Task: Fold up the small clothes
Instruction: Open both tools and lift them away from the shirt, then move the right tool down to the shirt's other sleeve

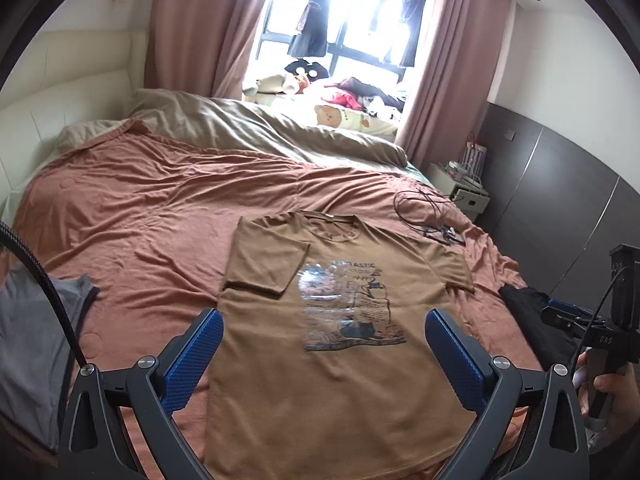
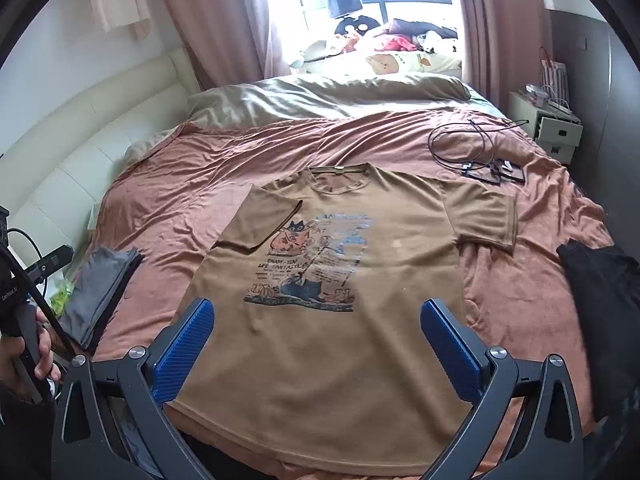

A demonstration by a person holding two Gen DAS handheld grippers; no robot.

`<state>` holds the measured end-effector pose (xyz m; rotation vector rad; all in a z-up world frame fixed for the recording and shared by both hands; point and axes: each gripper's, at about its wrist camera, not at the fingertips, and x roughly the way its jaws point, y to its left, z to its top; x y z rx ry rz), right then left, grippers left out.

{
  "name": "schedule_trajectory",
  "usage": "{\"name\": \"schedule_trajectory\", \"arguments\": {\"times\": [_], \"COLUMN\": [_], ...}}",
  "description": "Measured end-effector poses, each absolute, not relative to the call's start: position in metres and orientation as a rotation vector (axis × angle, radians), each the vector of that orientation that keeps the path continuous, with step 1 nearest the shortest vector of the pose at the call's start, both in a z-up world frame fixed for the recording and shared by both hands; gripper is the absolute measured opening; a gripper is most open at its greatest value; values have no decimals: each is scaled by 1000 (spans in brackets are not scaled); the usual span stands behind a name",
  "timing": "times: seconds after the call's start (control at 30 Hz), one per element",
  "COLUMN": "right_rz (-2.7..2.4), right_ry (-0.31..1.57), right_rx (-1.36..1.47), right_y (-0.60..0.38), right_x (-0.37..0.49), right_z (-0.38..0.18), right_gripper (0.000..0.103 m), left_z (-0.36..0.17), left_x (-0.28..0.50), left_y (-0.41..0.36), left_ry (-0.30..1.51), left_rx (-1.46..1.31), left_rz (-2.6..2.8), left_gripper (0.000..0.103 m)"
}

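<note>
Left tool (image 1: 320, 344) jaws spread wide, nothing between the blue pads (image 1: 192, 356), hanging above the lower part of the tee. Right tool (image 2: 316, 336) same: wide apart, empty, over the hem end of the shirt.

Brown T-shirt (image 2: 332, 320) lies flat, print side up, on the bed w/ rust-orange cover (image 1: 140, 216); hem nearest the cams, collar far. One sleeve (image 1: 268, 264) is folded in over the chest; other sleeve (image 2: 484, 216) lies spread out to the side. Cat graphic (image 2: 308, 264) mid-chest.

Beside the shirt: folded grey garment (image 2: 104, 284) on one side near the bed edge, black garment (image 2: 604, 312) on the other. A hand (image 2: 24, 356) grips the other tool's handle at the frame edge in the right wrist view.

Past the collar: black cable (image 2: 472, 140) coiled on the cover, w/ glasses (image 2: 496, 172) just beside it. Further back a beige duvet (image 1: 256, 128), white nightstand (image 2: 552, 124), then pink curtains (image 1: 196, 28) and a bright window (image 1: 360, 20) w/ clothes piled on the sill.
</note>
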<state>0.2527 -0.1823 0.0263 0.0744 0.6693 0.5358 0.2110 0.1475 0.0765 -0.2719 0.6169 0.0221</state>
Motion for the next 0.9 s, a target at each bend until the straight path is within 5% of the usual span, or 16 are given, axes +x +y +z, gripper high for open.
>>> {"name": "schedule_trajectory", "arguments": {"times": [0.9], "right_rz": [255], "right_ry": [725], "right_rx": [405], "right_y": [-303], "right_x": [360], "right_z": [-49], "right_gripper": [103], "left_z": [42], "left_x": [366], "left_y": [2], "left_ry": [733], "left_rx": [-186], "left_rz": [-177], "left_gripper": [103]}}
